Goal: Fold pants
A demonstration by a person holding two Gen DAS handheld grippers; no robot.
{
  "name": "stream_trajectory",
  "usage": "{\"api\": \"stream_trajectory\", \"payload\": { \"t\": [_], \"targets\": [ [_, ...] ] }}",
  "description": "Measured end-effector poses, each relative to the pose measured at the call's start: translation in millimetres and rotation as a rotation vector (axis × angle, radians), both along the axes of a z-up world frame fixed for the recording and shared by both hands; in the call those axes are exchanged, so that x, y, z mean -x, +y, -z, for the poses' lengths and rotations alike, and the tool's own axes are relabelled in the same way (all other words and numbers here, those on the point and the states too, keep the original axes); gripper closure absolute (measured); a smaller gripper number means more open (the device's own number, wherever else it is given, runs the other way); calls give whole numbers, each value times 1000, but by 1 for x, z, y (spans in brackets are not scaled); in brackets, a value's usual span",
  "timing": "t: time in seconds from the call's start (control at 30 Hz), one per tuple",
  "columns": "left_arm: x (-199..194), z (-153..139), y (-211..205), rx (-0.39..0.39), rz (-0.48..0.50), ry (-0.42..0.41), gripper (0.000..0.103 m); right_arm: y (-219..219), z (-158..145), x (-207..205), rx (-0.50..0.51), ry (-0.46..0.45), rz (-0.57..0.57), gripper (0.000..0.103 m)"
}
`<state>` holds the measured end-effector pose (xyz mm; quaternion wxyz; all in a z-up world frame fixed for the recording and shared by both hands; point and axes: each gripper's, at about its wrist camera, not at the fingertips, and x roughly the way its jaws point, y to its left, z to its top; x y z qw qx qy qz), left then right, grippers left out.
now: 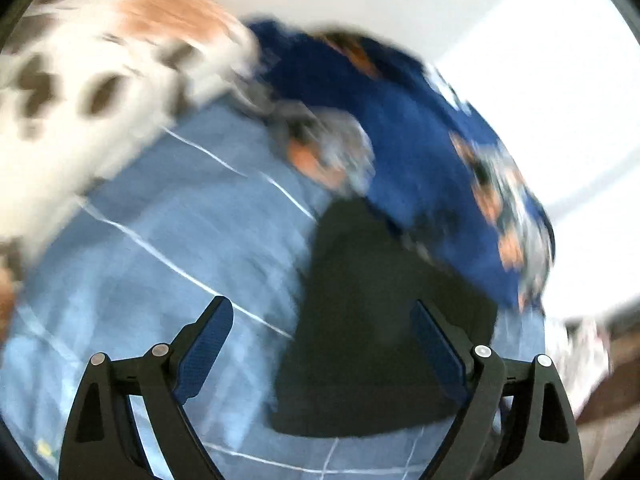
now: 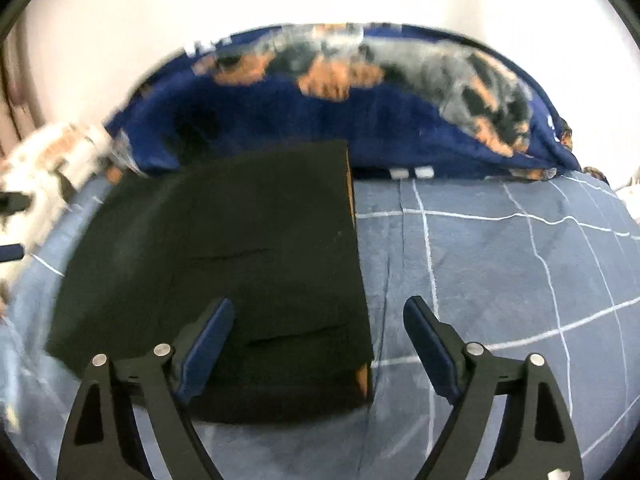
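- Left wrist view: badly smeared; a white blanket with dark and orange blotches point(image 1: 92, 92) fills the upper left, and a dark blue blanket with orange and grey patches point(image 1: 408, 140) runs from the top centre down the right, both lying over the far part of the blue bedspread with thin white lines point(image 1: 160, 248)
- The pants point(image 1: 372, 320) are a dark, flat folded block on the bedspread, right of centre, their far end touching or tucked under the blue blanket
- The left gripper point(image 1: 322, 312) has its jaws spread wide with nothing between the pads, which hang above the cloth; the right pad is over the pants
- Right wrist view: the blue blanket point(image 2: 320, 120) is bunched along the far side against a pale wall, the white one point(image 2: 48, 160) at the left edge
- The pants point(image 2: 224, 264) lie as a neat dark rectangle, straight right edge, two short dark slits on top, orange lining peeking at the right corners
- The right gripper point(image 2: 318, 312) is spread wide and empty, straddling that right edge without touching
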<state>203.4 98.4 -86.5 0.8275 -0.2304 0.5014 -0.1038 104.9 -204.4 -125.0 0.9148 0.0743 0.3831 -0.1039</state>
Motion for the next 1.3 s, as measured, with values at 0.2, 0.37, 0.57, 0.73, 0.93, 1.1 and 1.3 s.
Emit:
{"api": "stream_trajectory", "payload": {
  "t": [0.2,0.37,0.57,0.73,0.93,1.1,1.3],
  "targets": [
    [35,-81,26,-117,-230,-227,13,2,-44,36,-50,-77,-52,18],
    [138,-151,-22,-330,-170,-617,9,-9,-81,78,-116,-179,-70,14],
    [255,-157,-91,-540,-40,-876,0,-18,-105,135,-178,-250,-62,12],
    [292,-151,-118,-538,22,-861,0,-26,-109,170,-203,-252,-37,10],
    [306,-147,-126,-543,21,-813,0,-34,-112,193,-235,-250,-9,10],
    [315,-145,-122,-547,12,-832,0,-23,-119,200,-190,-259,-46,10],
    [321,-145,-112,-447,71,-831,0,-12,-121,204,-188,-254,-83,9]
  ]
}}
